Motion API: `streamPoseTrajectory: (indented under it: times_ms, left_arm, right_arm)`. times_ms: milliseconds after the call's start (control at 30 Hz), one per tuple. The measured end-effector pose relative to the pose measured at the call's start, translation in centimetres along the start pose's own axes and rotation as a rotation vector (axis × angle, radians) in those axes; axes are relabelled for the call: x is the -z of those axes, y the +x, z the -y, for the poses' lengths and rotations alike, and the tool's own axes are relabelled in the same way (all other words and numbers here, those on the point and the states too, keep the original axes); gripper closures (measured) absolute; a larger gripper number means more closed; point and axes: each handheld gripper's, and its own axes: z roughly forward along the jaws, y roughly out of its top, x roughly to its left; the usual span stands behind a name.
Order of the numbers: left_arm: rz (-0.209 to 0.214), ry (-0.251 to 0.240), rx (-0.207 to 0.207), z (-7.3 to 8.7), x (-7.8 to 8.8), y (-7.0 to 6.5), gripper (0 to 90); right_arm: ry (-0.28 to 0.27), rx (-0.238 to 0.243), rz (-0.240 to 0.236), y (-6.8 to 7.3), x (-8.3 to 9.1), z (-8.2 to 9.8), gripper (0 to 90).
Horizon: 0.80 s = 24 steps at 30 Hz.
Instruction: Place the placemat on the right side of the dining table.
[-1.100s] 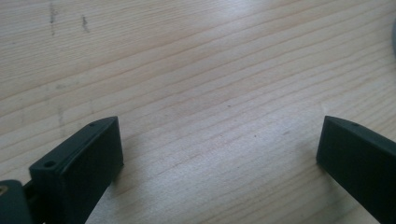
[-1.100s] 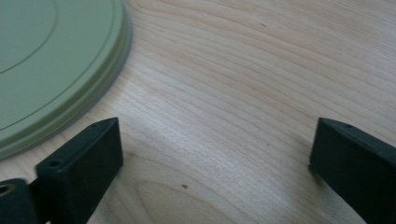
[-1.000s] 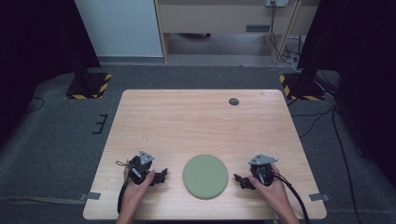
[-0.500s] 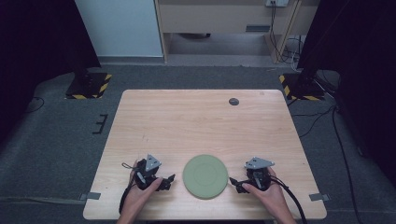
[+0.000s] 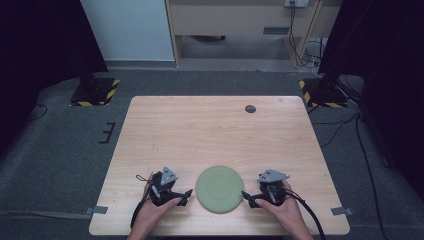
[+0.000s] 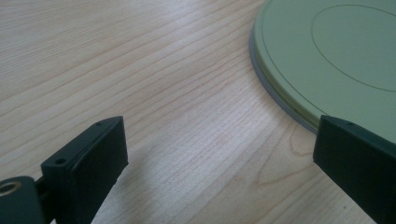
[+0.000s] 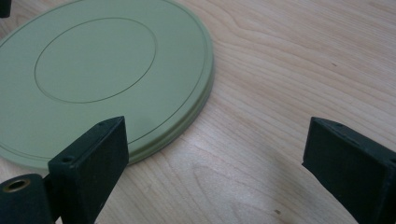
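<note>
A round pale green plate [image 5: 220,188] lies flat near the table's front edge, between the two grippers. In the left gripper view the plate [image 6: 336,51] shows a grey edge under its rim. My left gripper [image 5: 182,196] is just left of the plate, open, with its tips pointing at the rim. The left gripper [image 6: 219,140] has bare wood between its jaws, and the rim is beside its right jaw. My right gripper [image 5: 248,198] is open just right of the plate. The right gripper [image 7: 215,140] has its left jaw over the edge of the plate [image 7: 102,70].
A small dark round disc [image 5: 250,108] lies at the far right of the wooden table [image 5: 210,135]. A cable [image 5: 310,215] trails from the right gripper over the front edge. Two stands with yellow-black bases [image 5: 95,92] are on the floor beyond the table.
Both hands have moved their grippers inward toward the plate; the jaw tips now sit right at its rim on each side. The plate has not moved.
</note>
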Motion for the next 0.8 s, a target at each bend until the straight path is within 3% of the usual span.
streamPoseTrajectory:
  times_ms: [333, 800]
  left_arm:
    - [0.021, -0.001, -0.021, -0.2, -0.3, -1.0, 2.8]
    - [-0.001, 0.0, -0.025, -0.5, -0.9, -1.4, 2.7]
  right_arm:
    - [0.024, 0.035, 0.012, 0.5, -0.1, 0.1, 7.8]
    - [0.035, 0.047, 0.038, 0.7, -0.2, 0.0, 6.5]
